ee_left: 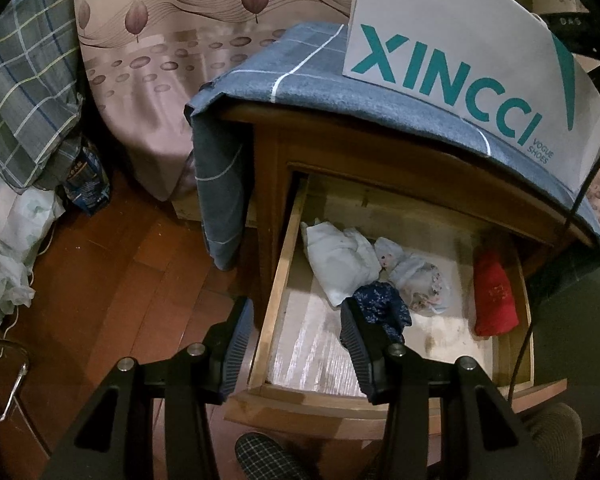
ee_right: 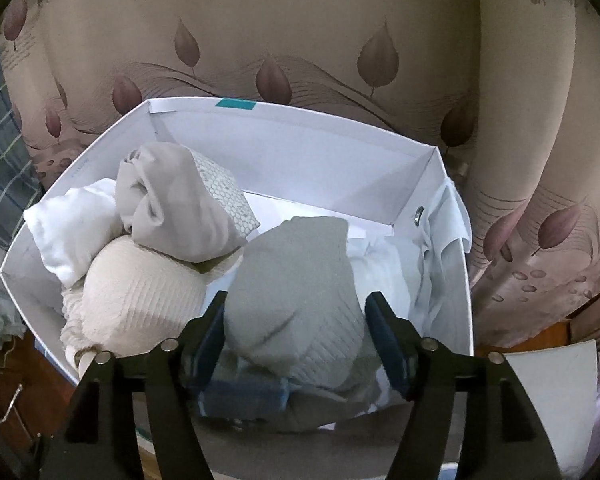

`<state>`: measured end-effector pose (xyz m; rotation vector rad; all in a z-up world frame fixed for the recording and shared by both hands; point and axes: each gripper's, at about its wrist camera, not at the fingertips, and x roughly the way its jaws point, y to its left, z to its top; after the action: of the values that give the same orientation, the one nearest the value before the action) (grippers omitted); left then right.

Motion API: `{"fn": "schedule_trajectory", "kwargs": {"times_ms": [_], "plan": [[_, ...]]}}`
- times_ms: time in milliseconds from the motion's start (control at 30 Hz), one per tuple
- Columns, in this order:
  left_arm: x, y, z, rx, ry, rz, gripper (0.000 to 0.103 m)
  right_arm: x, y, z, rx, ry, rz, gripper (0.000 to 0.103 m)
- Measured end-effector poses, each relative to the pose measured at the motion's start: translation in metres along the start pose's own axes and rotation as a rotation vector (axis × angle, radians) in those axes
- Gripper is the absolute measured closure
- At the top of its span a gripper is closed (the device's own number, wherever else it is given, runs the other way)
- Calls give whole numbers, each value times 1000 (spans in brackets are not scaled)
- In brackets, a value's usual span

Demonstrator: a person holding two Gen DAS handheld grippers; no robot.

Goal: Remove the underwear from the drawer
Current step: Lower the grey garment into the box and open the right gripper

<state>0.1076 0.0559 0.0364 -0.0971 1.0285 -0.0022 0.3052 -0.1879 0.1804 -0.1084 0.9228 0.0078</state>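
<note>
The left gripper (ee_left: 296, 332) hangs over the front of the open drawer (ee_left: 278, 280), tipped downward. Its jaws stand partly apart and nothing is between them. The left finger is out past the drawer's left wall, over the wooden floor (ee_left: 140, 264). The right finger is over the drawer, just in front of a dark blue flowered piece (ee_left: 382, 300).

That blue piece is the closest underwear to this gripper. It lies ahead and a little to the right of the gap between the jaws. Behind it lie a white bundle (ee_left: 340, 260) and a pale printed piece (ee_left: 418, 278), side by side. A red piece (ee_left: 494, 294) lies well apart at the right wall, with its long side running front to back.

The right gripper (ee_right: 296, 320) is over the white shoe box (ee_right: 340, 132). A grey knit piece (ee_right: 300, 288) sits between its jaws, but the right pad stands clear of the cloth, so I think it is let go. Its long side runs away from the gripper. Other pale rolled pieces lie to its left in the box.

So the left hand is the nearer one to the drawer. I think it must slide right and go down to get the blue piece.
</note>
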Motion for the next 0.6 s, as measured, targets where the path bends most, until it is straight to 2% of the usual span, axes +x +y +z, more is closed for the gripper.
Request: {"fn": "schedule_trajectory", "kwargs": {"times_ms": [133, 400, 600], "plan": [[1, 0, 0, 2, 2, 1, 56, -13, 1, 3, -9, -22, 7, 29], [0, -1, -1, 1, 3, 4, 56, -37, 4, 0, -32, -45, 24, 28], [0, -2, -1, 5, 5, 10, 56, -65, 4, -14, -67, -59, 59, 28]]}}
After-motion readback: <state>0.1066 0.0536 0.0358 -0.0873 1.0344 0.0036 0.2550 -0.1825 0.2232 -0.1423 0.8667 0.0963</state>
